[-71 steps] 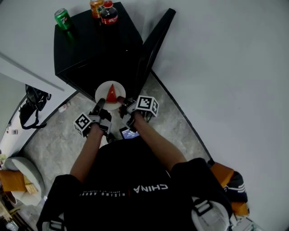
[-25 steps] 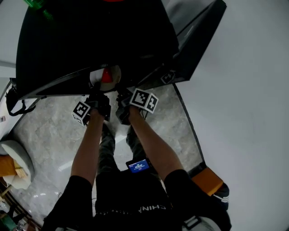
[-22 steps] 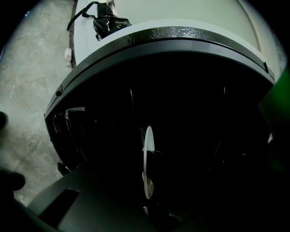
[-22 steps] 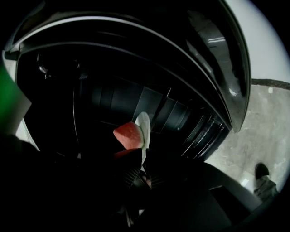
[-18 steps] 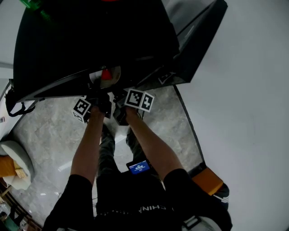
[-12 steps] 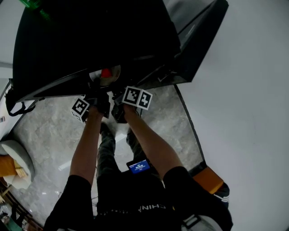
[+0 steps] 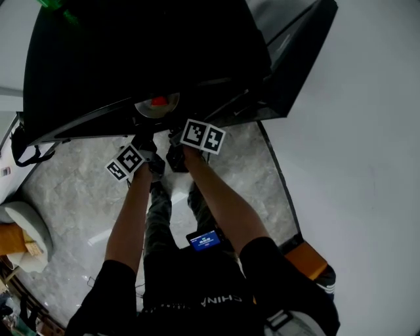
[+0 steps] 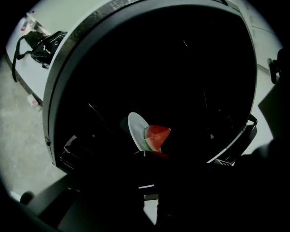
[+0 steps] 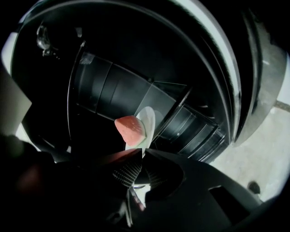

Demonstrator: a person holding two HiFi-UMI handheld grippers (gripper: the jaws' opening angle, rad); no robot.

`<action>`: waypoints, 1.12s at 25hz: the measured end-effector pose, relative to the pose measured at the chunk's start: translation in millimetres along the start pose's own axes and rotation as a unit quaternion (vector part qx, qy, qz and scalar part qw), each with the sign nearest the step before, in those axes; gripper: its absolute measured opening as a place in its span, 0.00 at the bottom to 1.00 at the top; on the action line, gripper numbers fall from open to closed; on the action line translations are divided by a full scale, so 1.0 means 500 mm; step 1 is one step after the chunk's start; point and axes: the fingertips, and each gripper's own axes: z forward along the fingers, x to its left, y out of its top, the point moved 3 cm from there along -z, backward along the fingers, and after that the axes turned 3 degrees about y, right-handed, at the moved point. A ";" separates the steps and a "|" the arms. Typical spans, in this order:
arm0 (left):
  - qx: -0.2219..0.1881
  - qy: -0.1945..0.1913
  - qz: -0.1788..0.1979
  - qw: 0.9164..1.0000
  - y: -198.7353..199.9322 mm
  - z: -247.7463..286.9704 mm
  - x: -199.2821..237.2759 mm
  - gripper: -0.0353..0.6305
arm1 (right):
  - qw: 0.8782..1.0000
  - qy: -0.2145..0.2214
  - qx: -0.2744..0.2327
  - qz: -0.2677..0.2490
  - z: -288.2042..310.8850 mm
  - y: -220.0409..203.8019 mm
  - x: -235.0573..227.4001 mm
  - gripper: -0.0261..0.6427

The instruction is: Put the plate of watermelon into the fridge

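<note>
Plate (image 8: 135, 130) now inside murky fridge (image 7: 144, 52), left tongs (image 8: 144, 156) and right tongs (image 9: 139, 154) tight on rim

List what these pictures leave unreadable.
- Left gripper jaws: left gripper view, black against the dark fridge interior; grip on the plate unclear.
- Shelf under plate: head view, fridge top hides it.
- Green object: head view, cut by top edge.
</note>
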 end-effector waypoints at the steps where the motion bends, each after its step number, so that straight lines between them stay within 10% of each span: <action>1: 0.002 -0.002 0.002 1.000 0.002 0.008 -0.002 0.09 | 1.000 -0.002 0.001 -0.007 0.001 0.000 0.000 0.08; 13: 0.040 0.016 0.101 0.994 0.043 0.091 -0.037 0.08 | 0.994 -0.030 0.004 -0.103 0.043 0.042 0.004 0.08; 28: 0.042 -0.059 0.091 0.993 0.064 0.090 -0.053 0.07 | 0.991 -0.047 0.006 -0.124 0.045 0.084 0.023 0.08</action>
